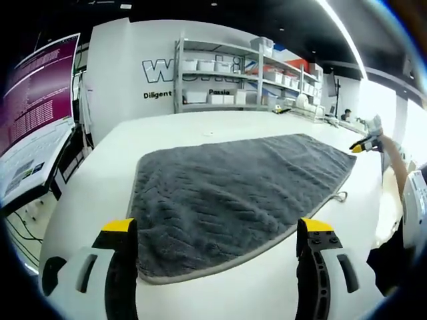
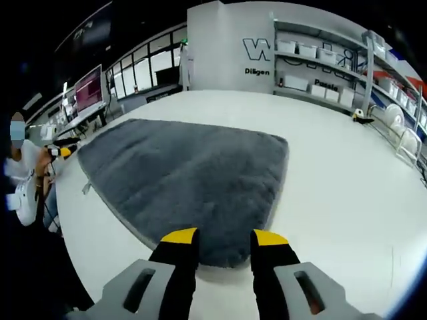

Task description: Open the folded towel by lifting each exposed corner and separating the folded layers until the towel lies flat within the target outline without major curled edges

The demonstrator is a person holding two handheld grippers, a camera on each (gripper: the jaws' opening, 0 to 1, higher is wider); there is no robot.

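Here your white table [image 1: 87,193] runs out ahead of both tools, and the grey towel [image 1: 233,193] lies spread on it, its near hem between and just beyond your left gripper [image 1: 223,233], jaws wide apart and empty. Your right gripper [image 2: 225,238] hovers at a towel corner, jaws narrowly apart, gripping nothing.

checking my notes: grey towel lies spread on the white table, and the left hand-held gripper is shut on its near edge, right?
Not quite. The grey towel does lie spread on the white table, but the left hand-held gripper is open, its jaws wide apart above the near edge and holding nothing. The left gripper view shows this.
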